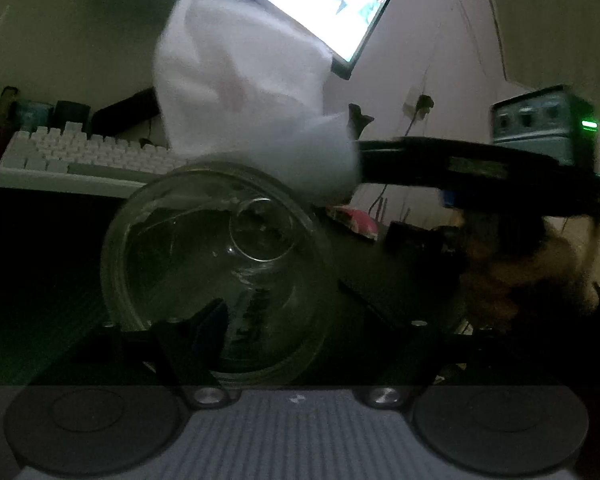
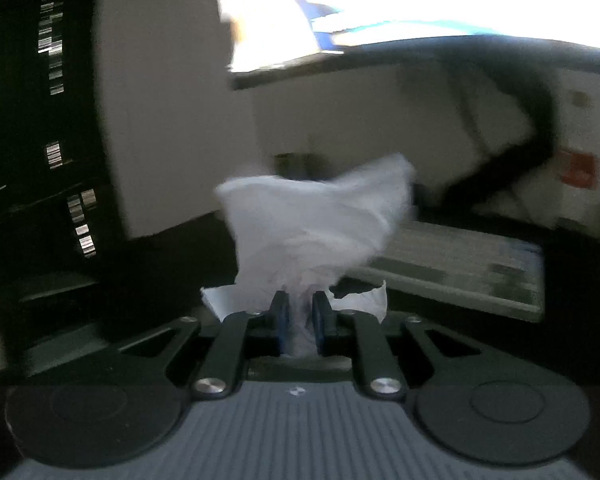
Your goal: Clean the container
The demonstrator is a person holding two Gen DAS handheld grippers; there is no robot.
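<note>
Left wrist view, container: a clear glass jar (image 1: 216, 268) lies between the fingers of the left gripper (image 1: 300, 320), its open mouth turned to the camera.
Left wrist view, fingers: they stand wide apart, one on each side of the jar. The left finger (image 1: 196, 320) shows through the glass; whether the pads press on the jar, I cannot tell.
Left wrist view, tissue: a white tissue (image 1: 244, 92) rises just above the jar's upper rim, touching it or nearly so.
Left wrist view, behind the jar: a white keyboard (image 1: 80, 156) and a lit monitor (image 1: 320, 0).
Right wrist view, fingers: the right gripper (image 2: 302, 316) has its blue pads close together, clamped on the twisted lower end of the tissue (image 2: 316, 220).
Right wrist view, tissue: it spreads upward from the pads, blurred.
Right wrist view, container: the jar does not show here.
</note>
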